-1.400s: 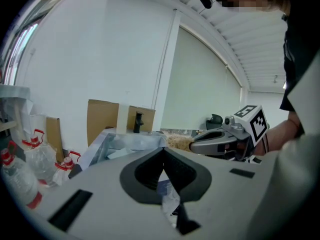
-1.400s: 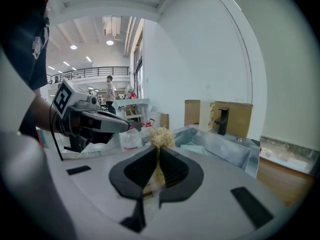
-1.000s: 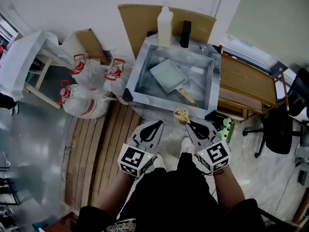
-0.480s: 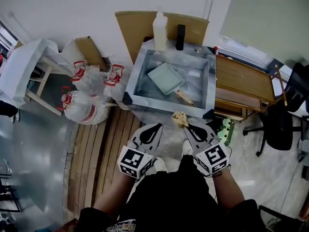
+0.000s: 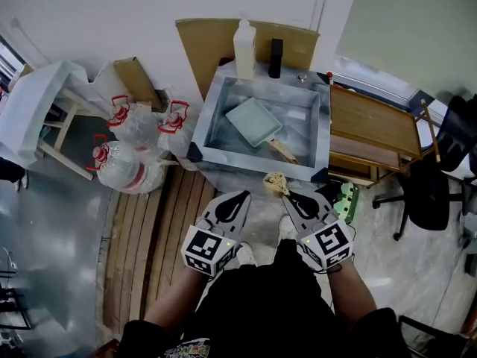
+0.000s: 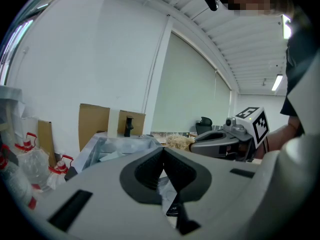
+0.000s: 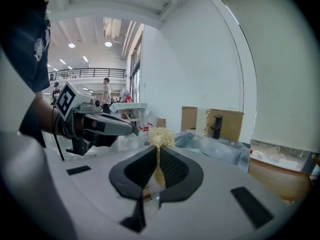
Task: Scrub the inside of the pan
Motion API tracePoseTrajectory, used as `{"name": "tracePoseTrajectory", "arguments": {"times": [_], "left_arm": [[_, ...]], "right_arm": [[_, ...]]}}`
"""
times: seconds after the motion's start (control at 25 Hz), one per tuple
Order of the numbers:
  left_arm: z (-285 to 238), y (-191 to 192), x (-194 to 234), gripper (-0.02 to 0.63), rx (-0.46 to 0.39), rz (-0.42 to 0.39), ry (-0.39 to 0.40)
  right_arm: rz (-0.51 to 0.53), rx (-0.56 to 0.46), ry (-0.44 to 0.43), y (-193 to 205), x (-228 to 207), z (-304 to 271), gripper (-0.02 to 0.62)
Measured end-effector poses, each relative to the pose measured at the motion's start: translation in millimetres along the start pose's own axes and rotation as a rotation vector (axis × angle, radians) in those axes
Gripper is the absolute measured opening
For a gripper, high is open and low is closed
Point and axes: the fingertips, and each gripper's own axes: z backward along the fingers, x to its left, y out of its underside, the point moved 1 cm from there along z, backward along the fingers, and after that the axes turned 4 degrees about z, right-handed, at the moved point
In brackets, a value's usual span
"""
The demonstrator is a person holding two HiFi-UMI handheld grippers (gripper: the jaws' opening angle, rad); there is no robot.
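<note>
Tongs first: the right gripper [image 7: 158,153] is pinched on a pale, straw-coloured scrubber [image 7: 160,136], a tuft of tangled fibre that sticks up past the tips, while the left gripper [image 6: 163,152] has its jaws pressed together with nothing between them. In the head view both are held low and close to the person's body, with the left gripper just beside the right one, and the scrubber sits just short of the near rim of the sink [image 5: 253,166]. The pan [image 5: 255,121] lies well apart from both, flat on the sink's floor. It is square and pale, and its wooden handle [image 5: 284,151] points toward the near right corner. The scrubber looks light and springy, so I judge it will squash and could work loose under hard rubbing; a pinch low in the wad seems safest. The pan looks stiff and probably slick if wet, and it may skate on the lined sink floor. The handle is the likely place for the free left gripper to steady it. A white bottle [image 5: 244,48] stands on the far rim.
</note>
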Motion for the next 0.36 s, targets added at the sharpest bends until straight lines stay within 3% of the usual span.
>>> {"name": "tracePoseTrajectory", "arguments": {"times": [0.36], "left_arm": [[0.3, 0.4, 3.6, 0.008, -0.009, 0.000, 0.002]], "right_arm": [[0.010, -0.002, 0.005, -1.6, -0.2, -3.4, 0.028]]}}
